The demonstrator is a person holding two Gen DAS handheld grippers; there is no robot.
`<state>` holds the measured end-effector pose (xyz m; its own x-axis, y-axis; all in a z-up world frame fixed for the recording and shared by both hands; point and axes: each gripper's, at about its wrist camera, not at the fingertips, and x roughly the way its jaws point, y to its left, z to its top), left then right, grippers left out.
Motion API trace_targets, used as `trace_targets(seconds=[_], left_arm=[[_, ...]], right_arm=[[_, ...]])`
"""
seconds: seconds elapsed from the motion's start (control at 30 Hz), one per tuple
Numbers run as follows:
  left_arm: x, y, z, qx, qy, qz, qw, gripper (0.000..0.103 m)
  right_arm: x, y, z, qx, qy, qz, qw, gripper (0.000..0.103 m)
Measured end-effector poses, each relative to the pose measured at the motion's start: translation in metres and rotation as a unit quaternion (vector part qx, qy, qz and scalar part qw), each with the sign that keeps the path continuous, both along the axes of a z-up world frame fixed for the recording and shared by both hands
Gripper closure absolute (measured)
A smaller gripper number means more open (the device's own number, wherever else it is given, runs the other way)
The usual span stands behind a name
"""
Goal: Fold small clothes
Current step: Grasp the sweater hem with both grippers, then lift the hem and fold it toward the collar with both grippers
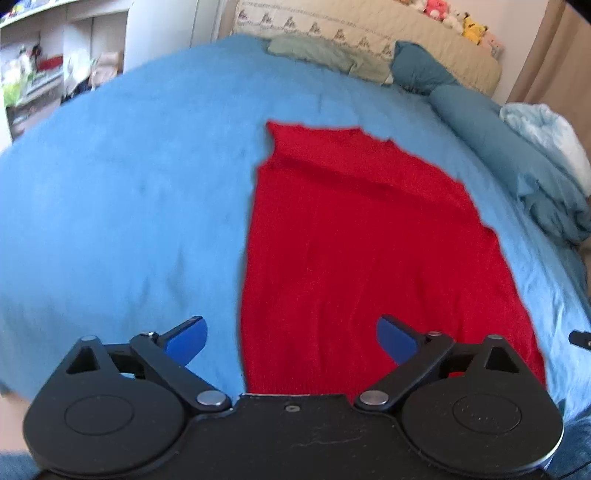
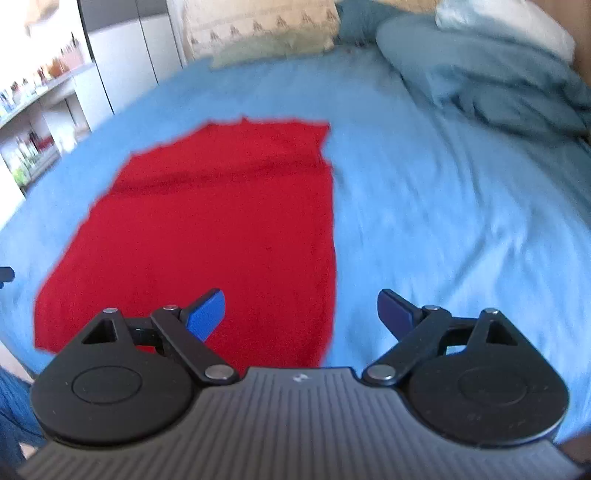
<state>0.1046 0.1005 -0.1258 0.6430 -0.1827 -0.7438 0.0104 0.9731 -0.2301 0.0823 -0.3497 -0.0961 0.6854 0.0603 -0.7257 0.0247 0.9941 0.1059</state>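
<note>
A red knitted garment (image 1: 354, 251) lies flat on the blue bed sheet (image 1: 122, 192), folded into a long narrow shape. It also shows in the right wrist view (image 2: 207, 236). My left gripper (image 1: 291, 336) is open and empty, hovering over the garment's near left edge. My right gripper (image 2: 301, 310) is open and empty, hovering over the garment's near right edge. A small dark part of the right gripper shows at the left wrist view's right edge (image 1: 580, 338).
Blue pillows and a bunched duvet (image 2: 491, 74) lie at the bed's far right. A beige patterned headboard cover (image 1: 332, 26) with plush toys (image 1: 458, 18) stands at the back. Shelves (image 2: 33, 122) line the left wall.
</note>
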Motion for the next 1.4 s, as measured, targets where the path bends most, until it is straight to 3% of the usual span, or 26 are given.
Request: trace_targets(seconds=[0.13,0.27,0.4,0.57,0.63,0.8,0.83,0.9,0.97,1.2,1.4], left_arm=[[-0.014,0.002,-0.029,-0.022,0.014,0.004,0.9997,0.020],[-0.015,-0.004,-0.041,-0.001,0.028,-0.004,0.9996,0.028],[-0.013,-0.009,-0.050,0.009,0.040,-0.017,0.9990,0.041],[-0.016,-0.014,-0.056,0.032,0.038,-0.025,0.9984,0.045],[-0.018,-0.014,-0.057,0.032,0.036,-0.028,0.9985,0.047],[-0.019,-0.013,-0.060,0.029,0.035,-0.027,0.9986,0.057],[-0.018,-0.013,-0.060,0.025,0.036,-0.025,0.9987,0.060],[-0.018,-0.009,-0.060,0.016,0.039,-0.021,0.9989,0.081],[-0.017,-0.006,-0.059,0.002,0.043,-0.019,0.9989,0.093],[-0.023,-0.006,-0.035,0.005,0.032,-0.016,0.9993,0.096],[-0.010,0.005,0.032,-0.043,-0.038,-0.009,0.9983,0.097]], right_arm=[[-0.023,0.008,-0.034,-0.001,0.018,-0.018,1.000,0.001],[-0.032,0.015,-0.055,0.020,0.021,-0.044,0.999,0.010],[-0.030,0.018,-0.066,0.007,0.037,-0.049,0.998,0.024],[-0.030,0.021,-0.070,0.005,0.041,-0.038,0.998,0.036],[-0.032,0.024,-0.069,0.004,0.041,-0.027,0.999,0.048],[-0.030,0.031,-0.070,-0.006,0.048,-0.014,0.999,0.051],[-0.030,0.031,-0.070,-0.004,0.048,-0.015,0.999,0.059],[-0.029,0.028,-0.070,0.003,0.048,-0.015,0.999,0.073],[-0.029,0.026,-0.069,0.013,0.048,-0.015,0.999,0.078],[-0.032,0.015,-0.052,0.054,0.029,-0.030,0.998,0.082],[-0.018,0.006,0.004,0.103,-0.025,-0.024,0.994,0.082]])
